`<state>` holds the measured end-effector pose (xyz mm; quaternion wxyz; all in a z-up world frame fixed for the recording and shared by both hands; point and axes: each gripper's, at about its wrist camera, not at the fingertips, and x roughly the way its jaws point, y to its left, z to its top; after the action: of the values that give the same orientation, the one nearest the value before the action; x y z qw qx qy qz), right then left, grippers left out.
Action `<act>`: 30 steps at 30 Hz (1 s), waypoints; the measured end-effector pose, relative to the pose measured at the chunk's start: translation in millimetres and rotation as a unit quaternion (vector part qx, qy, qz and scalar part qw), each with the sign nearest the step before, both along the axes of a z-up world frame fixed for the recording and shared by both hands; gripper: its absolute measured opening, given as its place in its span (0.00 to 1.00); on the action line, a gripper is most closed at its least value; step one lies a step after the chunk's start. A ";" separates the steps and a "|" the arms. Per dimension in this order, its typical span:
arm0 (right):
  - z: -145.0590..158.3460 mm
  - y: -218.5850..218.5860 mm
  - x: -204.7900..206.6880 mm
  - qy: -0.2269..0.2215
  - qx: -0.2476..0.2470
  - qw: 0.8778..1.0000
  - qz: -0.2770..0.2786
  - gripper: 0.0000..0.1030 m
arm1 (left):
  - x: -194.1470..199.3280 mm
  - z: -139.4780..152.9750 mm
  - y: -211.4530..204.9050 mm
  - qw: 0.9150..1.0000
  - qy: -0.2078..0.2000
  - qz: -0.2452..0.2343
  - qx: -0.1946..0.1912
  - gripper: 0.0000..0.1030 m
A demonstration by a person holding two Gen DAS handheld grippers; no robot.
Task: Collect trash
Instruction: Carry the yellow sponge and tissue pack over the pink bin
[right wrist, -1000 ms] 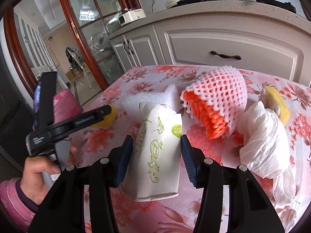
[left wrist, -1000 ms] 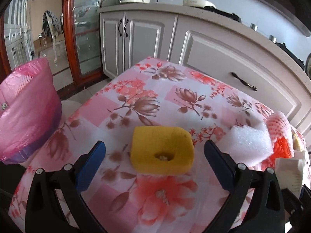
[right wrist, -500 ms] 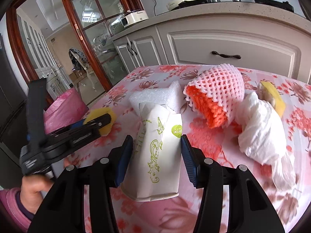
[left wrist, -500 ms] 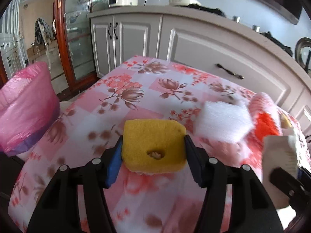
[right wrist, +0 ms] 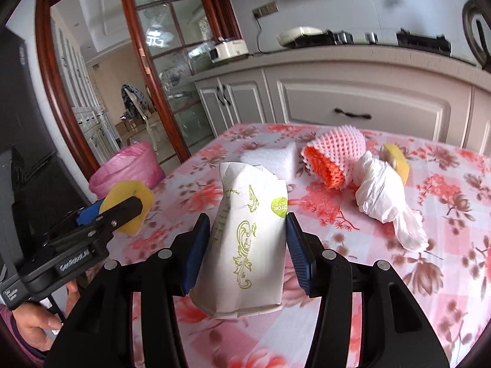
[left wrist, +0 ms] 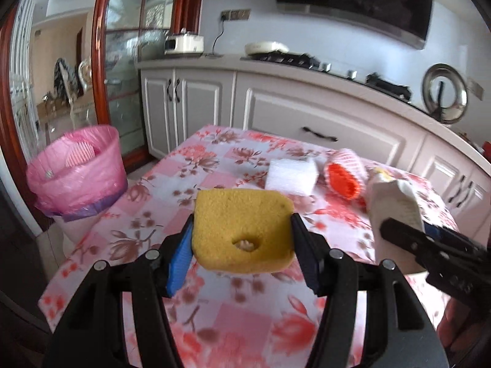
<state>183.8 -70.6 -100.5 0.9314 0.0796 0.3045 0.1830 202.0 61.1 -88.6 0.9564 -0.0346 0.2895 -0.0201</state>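
Left tongs (left wrist: 242, 236): pinching a yellow sponge (left wrist: 242, 230) between blue pads, held in the air above the near part of the bench (left wrist: 214, 159); a small hole shows in the sponge's front face. The jaws closed on it within the last second.
Right tongs (right wrist: 248, 239): clamped on a white paper carton (right wrist: 248, 239) printed with green scrollwork and a round green sticker, held upright and clear of the floral cloth.
Bench: draped in a pink-and-red flowered cloth, standing in front of grey kitchen cabinets (right wrist: 362, 104).
Trash on the cloth: a white foam block (left wrist: 291, 176), an orange-and-pink foam fruit net (right wrist: 333, 159) lying on its side just beside the block, a crumpled white plastic bag (right wrist: 383, 193) touching the net, and a second yellow sponge (right wrist: 396, 159) behind the bag.
Bin (left wrist: 79, 168): lined with a pink bag, standing off the bench's left edge on the floor, near a wood-framed glass door (right wrist: 172, 70).
Person: a hand (right wrist: 36, 322) with a pink sleeve grips the left tongs' handle in the right-wrist view.
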 end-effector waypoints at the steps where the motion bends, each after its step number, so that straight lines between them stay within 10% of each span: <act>1: 4.5 1.3 -7.1 -0.006 -0.001 1.000 0.002 0.47 | -10.0 4.2 -0.8 1.000 -0.007 -0.003 0.002 0.57; 19: 76.3 36.5 -99.0 -0.094 -0.036 0.994 0.042 0.47 | -136.9 68.8 15.4 0.994 -0.109 -0.022 0.014 0.57; 30: 83.4 87.7 -78.7 -0.095 -0.050 0.990 0.096 0.47 | -136.0 81.0 61.8 0.993 -0.112 0.021 -0.001 0.57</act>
<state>105.1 17.1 -17.0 0.9369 -0.0142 0.2298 0.2632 66.0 122.9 -7.6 0.9829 -0.0397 0.1798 -0.0037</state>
